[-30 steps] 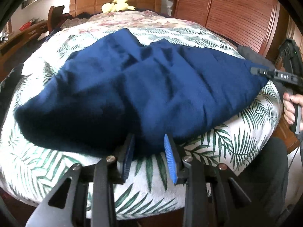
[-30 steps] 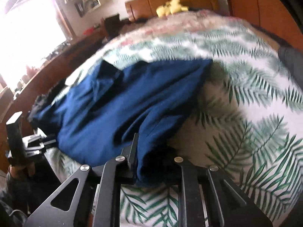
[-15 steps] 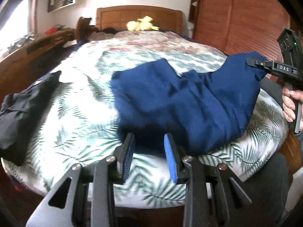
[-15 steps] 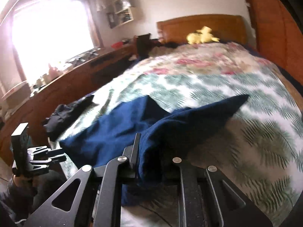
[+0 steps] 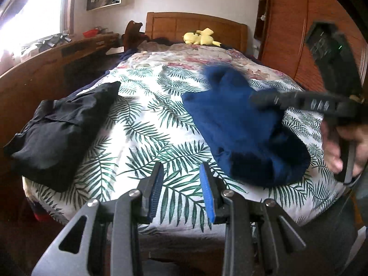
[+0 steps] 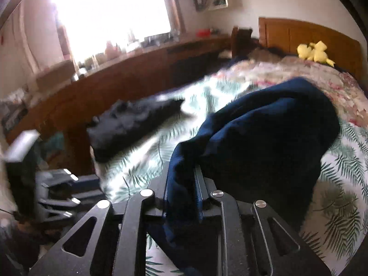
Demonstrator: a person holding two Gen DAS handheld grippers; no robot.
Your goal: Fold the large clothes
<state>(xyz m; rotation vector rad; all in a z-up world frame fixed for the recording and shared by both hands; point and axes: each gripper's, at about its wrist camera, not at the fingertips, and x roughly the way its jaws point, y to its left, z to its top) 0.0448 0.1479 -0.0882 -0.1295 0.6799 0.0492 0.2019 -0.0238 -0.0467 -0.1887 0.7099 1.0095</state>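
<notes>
A navy blue garment (image 5: 239, 124) lies bunched on the right side of the palm-print bed (image 5: 147, 138). My right gripper (image 6: 181, 179) is shut on the garment's edge (image 6: 264, 133) and holds it lifted over the bed; it also shows blurred in the left wrist view (image 5: 260, 99). My left gripper (image 5: 181, 177) is open and empty, above the bed's near edge, left of the garment. It also shows in the right wrist view (image 6: 92, 186) at the lower left.
A folded black garment (image 5: 57, 131) lies on the bed's left side, also in the right wrist view (image 6: 128, 122). A yellow plush toy (image 5: 201, 38) sits by the wooden headboard. A long wooden counter (image 6: 138, 69) runs along the left. A wooden wardrobe (image 5: 294, 32) stands right.
My right gripper has carried the blue garment's edge up and to the left, folding it into a bunch on the right. My left gripper has drawn back left, and the black garment came into view.
</notes>
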